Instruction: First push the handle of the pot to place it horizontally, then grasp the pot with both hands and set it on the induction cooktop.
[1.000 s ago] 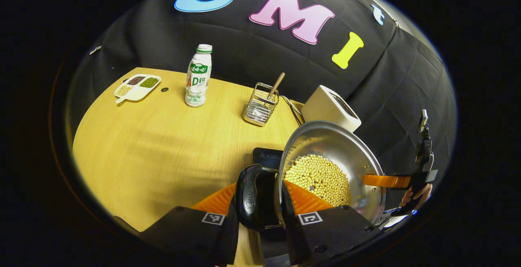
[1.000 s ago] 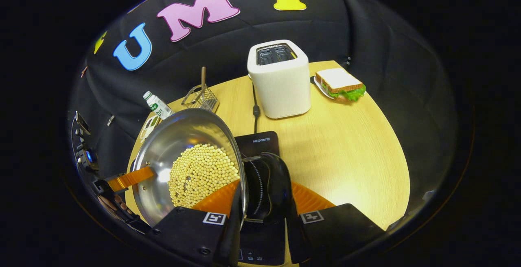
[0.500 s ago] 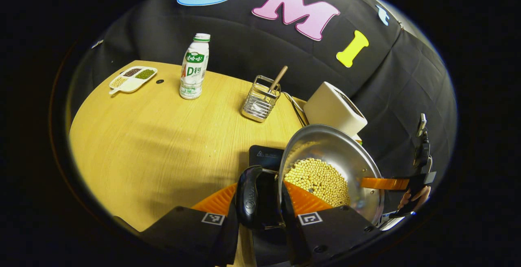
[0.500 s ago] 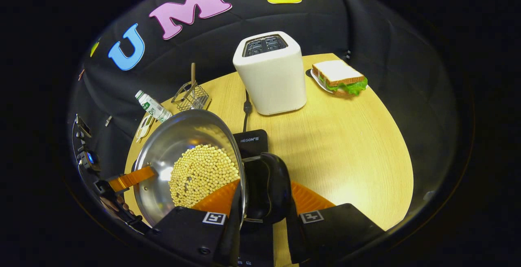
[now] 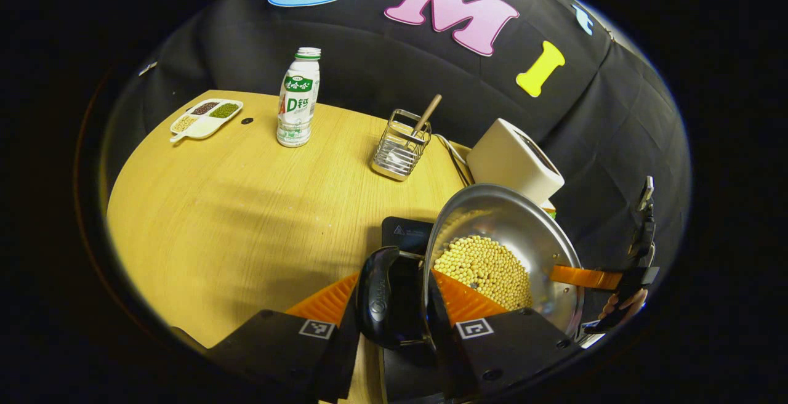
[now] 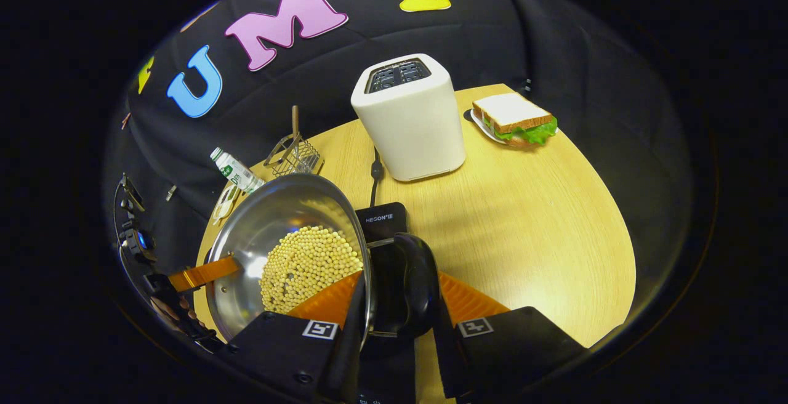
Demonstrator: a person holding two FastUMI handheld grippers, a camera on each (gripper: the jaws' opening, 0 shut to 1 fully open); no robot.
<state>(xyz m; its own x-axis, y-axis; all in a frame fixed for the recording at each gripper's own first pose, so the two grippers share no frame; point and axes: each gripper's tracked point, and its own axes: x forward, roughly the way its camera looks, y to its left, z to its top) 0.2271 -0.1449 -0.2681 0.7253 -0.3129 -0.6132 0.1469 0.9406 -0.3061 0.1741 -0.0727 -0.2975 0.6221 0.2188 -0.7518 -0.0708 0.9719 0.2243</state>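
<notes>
Over table (image 5: 234,207): pot (image 5: 517,225) clamped between both grippers.

my left gripper view sits close at the pot's (image 5: 502,256) one handle, facing across it; my right gripper view faces back from the opposite handle. both share the pot (image 6: 289,250) and the toaster (image 6: 409,117) beyond it.

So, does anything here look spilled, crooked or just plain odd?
Nothing has spilled. The pot is held over the induction cooktop by both grippers, each clamped on a black side handle, and its beans sit inside. The bottle and toaster stand upright, and the sandwich sits on its plate.
</notes>
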